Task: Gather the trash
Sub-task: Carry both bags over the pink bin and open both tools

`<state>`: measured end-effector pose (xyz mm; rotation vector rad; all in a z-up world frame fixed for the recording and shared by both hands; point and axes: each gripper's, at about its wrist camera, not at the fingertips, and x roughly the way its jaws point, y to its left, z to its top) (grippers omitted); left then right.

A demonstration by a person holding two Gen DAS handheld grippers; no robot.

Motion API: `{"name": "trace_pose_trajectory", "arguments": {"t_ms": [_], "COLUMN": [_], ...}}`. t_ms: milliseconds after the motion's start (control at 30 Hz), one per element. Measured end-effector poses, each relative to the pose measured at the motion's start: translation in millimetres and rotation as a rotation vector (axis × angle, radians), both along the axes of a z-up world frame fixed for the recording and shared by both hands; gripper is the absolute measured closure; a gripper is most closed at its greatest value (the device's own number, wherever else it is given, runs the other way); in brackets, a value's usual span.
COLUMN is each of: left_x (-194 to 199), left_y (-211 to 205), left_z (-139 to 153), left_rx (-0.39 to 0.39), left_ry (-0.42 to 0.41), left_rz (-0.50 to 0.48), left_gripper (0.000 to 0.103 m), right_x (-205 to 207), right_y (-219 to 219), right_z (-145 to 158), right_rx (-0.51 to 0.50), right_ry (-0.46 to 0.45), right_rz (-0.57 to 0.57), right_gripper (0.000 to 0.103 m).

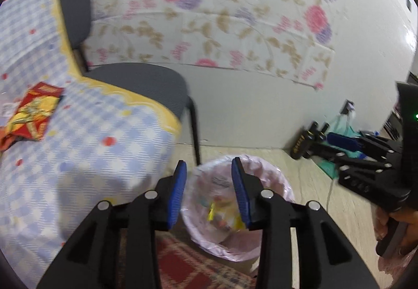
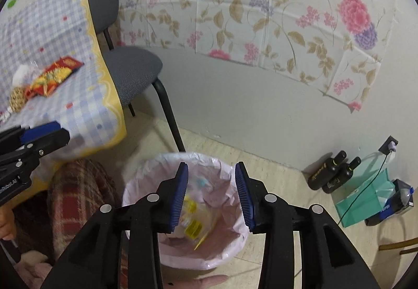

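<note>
We cannot make out the small scraps (image 2: 192,221) in the bin (image 2: 146,179). The left view blurs the wrapper (image 1: 34,111), which the table (image 1: 104,158) edge crops.

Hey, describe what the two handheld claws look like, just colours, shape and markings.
Both match. The left claw and right claw have black angular plastic linkages with round silver pivot pins, ending in two flat fingers faced with ribbed blue pads. Seen from the side, the left body shows small white lettering, too blurred to read. A green light glows on the right one's body. No cables or sleeves are visible.
</note>
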<state>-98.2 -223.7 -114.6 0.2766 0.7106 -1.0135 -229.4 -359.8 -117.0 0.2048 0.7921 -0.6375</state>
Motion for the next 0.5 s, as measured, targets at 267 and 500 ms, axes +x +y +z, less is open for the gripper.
{"name": "trace_pose_trajectory", "arguments": {"t_ms": [267, 500], "left_x": [28, 47], "left_y": [60, 117], "left_z": [36, 61], "left_rx": [-0.043, -0.028], "left_ry": [-0.084, -0.169], "left_rz": [0.206, 0.378], "left_gripper": [0.069, 0.069], "right_x": [18, 70], "right_y": [14, 44], "right_z": [62, 80], "right_rx": [0.033, 0.097], "right_ry": [-0.236, -0.302], "right_rz": [0.125, 0.295], "right_gripper": [0.061, 0.059]}}
